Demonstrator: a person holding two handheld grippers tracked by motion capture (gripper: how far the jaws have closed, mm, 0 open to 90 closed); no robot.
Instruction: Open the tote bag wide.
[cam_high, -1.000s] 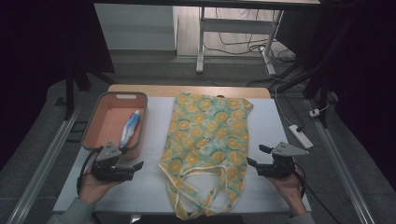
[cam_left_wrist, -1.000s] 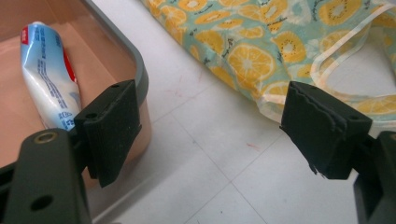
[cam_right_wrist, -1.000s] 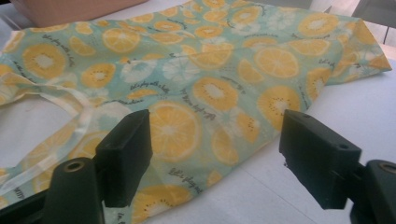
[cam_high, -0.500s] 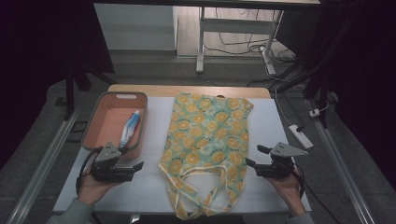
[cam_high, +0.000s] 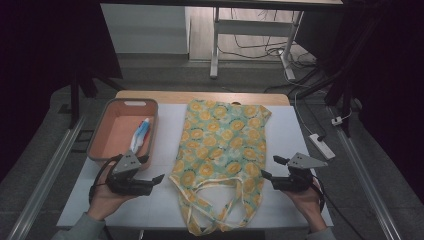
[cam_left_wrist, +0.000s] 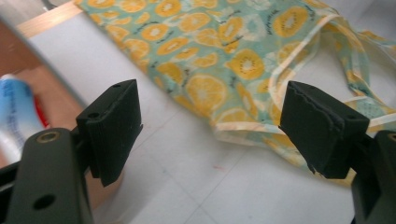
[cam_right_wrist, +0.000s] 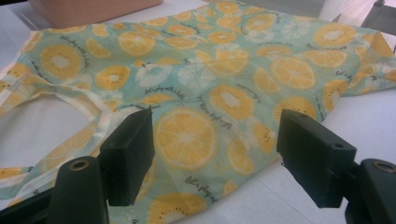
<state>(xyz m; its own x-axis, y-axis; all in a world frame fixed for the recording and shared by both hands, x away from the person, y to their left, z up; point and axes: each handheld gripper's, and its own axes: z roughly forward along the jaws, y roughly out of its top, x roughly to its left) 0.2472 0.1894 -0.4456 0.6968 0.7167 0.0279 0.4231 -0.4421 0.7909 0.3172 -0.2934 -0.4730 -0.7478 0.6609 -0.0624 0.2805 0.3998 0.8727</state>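
Observation:
A fabric tote bag (cam_high: 220, 150) printed with lemon slices lies flat in the middle of the white table, handles (cam_high: 215, 210) toward the near edge. My left gripper (cam_high: 156, 180) rests open on the table just left of the bag's near corner (cam_left_wrist: 224, 126); nothing sits between its jaws. My right gripper (cam_high: 269, 170) is open too, at the bag's right edge, jaws pointing across the printed cloth (cam_right_wrist: 210, 93). A toothpaste tube (cam_high: 140, 135) lies in the pink tray (cam_high: 100, 145), also seen as the tube (cam_left_wrist: 16, 112) at the left gripper view's left.
The pink tray stands at the table's left, behind my left hand. A white power strip (cam_high: 322, 146) lies off the table's right edge. A wooden strip (cam_high: 200, 96) runs along the table's far edge. Bare white tabletop (cam_high: 295, 130) shows right of the bag.

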